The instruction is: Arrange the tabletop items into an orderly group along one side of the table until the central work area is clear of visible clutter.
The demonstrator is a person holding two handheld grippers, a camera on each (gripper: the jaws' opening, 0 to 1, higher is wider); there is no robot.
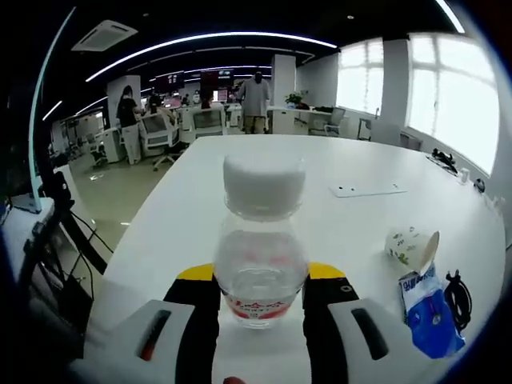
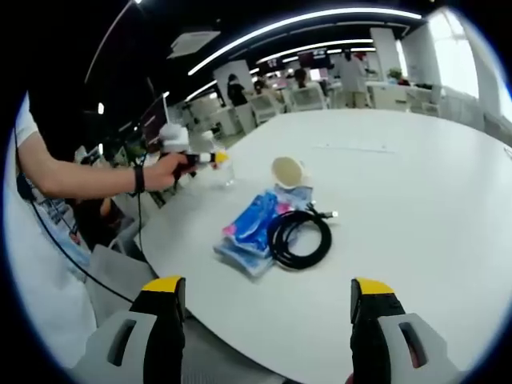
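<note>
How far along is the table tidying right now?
Early stage. In hand: the left gripper is shut on the water bottle. Left to do: the paper cup, blue packet and black cable lie clustered near the table's edge; the right gripper is open.

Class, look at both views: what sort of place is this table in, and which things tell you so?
Probably an open-plan office: rows of desks with office chairs, long ceiling light strips, and a large white table.
</note>
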